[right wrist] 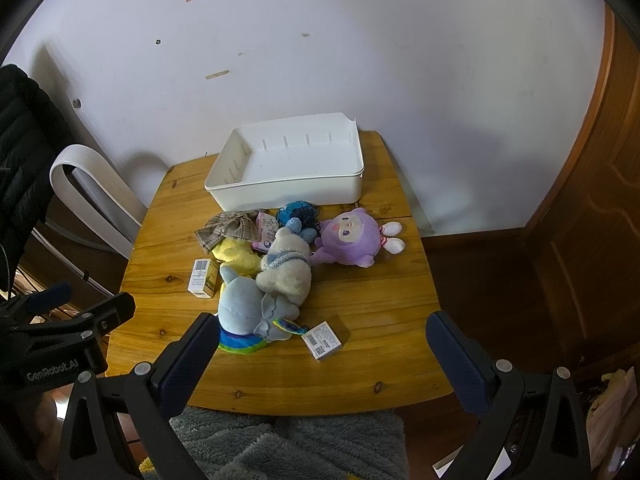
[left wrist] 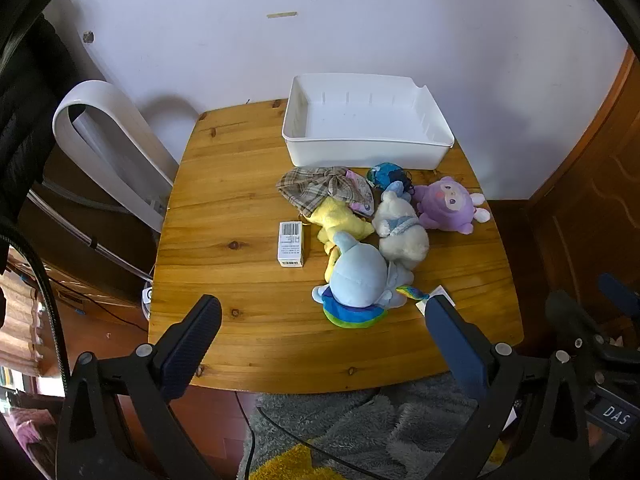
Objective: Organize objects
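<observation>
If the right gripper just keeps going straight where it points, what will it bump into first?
Probably the small white box on the wooden table. It lies between the open right gripper's fingers, with the blue plush just left. Depth is hard to judge.

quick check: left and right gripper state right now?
Left gripper: open, holding nothing, above the table's near edge.
Right gripper: open, holding nothing, above the near edge too.

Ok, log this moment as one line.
left gripper: open, empty | right gripper: open, empty | white bin: empty | plush toys, boxes: on table
</observation>
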`<state>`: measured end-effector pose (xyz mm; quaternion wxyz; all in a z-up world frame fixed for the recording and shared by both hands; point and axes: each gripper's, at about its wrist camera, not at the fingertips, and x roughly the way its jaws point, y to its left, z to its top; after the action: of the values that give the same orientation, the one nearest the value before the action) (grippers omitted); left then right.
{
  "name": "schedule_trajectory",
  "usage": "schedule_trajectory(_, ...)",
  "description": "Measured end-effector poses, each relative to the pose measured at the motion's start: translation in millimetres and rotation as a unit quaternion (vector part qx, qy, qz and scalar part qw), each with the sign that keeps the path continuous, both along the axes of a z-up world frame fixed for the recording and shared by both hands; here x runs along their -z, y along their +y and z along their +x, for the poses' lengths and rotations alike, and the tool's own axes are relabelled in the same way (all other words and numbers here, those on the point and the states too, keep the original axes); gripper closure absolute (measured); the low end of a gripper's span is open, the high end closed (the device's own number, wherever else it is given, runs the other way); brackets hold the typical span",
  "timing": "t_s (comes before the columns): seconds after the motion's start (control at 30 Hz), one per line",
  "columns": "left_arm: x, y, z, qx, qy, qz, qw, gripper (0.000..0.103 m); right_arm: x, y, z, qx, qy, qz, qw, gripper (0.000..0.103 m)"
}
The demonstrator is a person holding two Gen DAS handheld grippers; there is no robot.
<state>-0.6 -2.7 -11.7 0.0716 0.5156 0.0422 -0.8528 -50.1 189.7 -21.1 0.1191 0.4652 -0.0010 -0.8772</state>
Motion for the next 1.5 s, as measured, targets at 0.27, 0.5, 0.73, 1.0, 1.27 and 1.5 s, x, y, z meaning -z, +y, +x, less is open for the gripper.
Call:
schedule_trajectory(0.27,0,0,0,-0.044,-0.002,-0.004,0.9990,0.001,-1,0,0,0.008,0.000,0.001,1.000,0.000)
schedule_trajectory(0.5,0,0,-1,-0.056,-0.003,-0.005,0.9984,0.001,-2,3,0,0.011,0.006,0.005,1.000,0.000)
schedule_trajectory(0.73,-3,-1,-2,-0.072,0.000,-0.008,0.9974,0.001,-6,4,0,0.015,0.013,0.010,1.000,0.000)
schedule_trajectory(1.0,-14,0,-9,-0.083,0.013,-0.017,0.9963,0.001,-15,3,0,0.020,0.037,0.039,0.998,0.000)
schedule_trajectory(1.27,-24,-2,-20,-0.091,0.024,-0.011,0.9955,0.001,-15,2,-2,0.021,0.069,0.102,0.992,0.000)
schedule_trajectory(1.5,-17,2,-37,-0.073,0.002,-0.014,0.9972,0.001,-7,8,-8,0.013,0.058,0.101,0.993,0.000)
